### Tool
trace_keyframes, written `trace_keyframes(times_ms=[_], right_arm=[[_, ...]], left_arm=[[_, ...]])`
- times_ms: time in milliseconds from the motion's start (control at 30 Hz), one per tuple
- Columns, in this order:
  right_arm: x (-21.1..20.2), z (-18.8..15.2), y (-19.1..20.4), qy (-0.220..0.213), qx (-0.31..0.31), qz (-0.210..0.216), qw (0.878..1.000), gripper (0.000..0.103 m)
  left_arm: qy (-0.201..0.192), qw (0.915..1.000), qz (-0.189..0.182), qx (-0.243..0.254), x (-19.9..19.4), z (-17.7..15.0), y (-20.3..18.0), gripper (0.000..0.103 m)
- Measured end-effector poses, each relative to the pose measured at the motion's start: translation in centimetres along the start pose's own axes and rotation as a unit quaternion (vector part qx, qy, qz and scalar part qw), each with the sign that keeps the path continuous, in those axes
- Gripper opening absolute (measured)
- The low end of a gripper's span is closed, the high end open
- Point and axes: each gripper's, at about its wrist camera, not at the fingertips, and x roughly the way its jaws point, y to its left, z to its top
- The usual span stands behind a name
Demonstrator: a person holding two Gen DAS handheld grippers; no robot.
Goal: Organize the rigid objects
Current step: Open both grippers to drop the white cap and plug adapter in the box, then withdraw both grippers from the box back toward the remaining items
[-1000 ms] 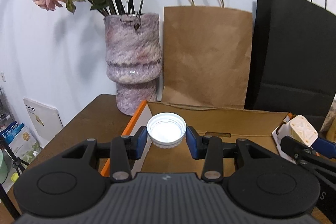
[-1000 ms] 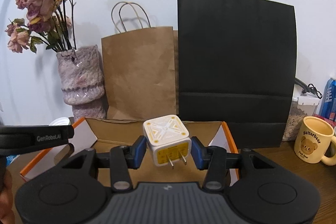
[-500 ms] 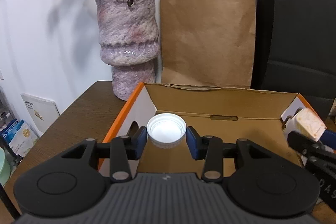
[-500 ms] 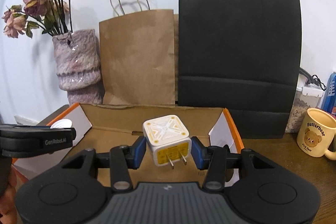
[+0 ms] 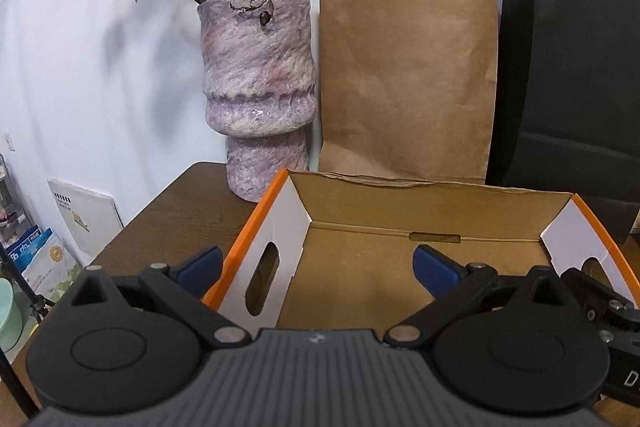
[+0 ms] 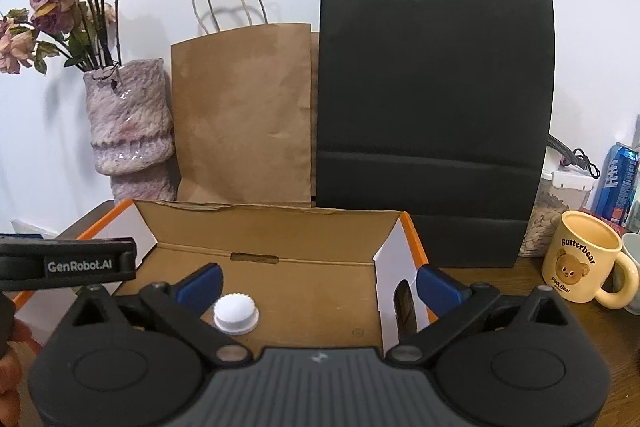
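Both your grippers, left gripper (image 5: 316,265) and right gripper (image 6: 318,281), are opening wide, nothing between them. One ridged white plastic bottle cap (image 6: 235,314) lies inside your orange-edged cardboard box (image 6: 280,223).

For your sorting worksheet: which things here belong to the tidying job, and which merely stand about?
Job: cardboard box; white cap lying in the box.

Lying about: vase; brown bag; black bag; bear mug; blue can.

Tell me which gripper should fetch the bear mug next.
Right, probably. The right gripper, jaws opening with nothing held, hangs over the box's right end, and the mug stands just beyond that wall. The left gripper, also opening and empty, is at the box's left end.
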Motion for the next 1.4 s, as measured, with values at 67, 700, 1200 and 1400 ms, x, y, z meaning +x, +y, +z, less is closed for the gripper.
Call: trace_keyframes(times_ms=[67,700,1200,1400], right_arm=[[-0.1,0.1,0.1,0.0,-0.002,0.001,1.0,0.103],[-5.2,0.6,0.3,-0.027,-0.021,0.013,0.999,0.103],[-10.3,-0.9,0.1,-0.041,-0.031,0.021,0.998,0.103],[-12.6,-1.5,-0.1,-0.049,-0.037,0.025,0.998,0.103]], left_arm=[[0.0,1.0,0.002,0.0,-0.1,0.1,0.0,0.103],[-0.021,0.9998,-0.005,-0.005,-4.1,0.3,0.8,0.103],[-0.038,0.9991,-0.016,-0.005,-8.8,-1.5,1.3,0.103],[-0.043,0.9988,-0.024,-0.002,-11.0,-2.4,1.5,0.103]])
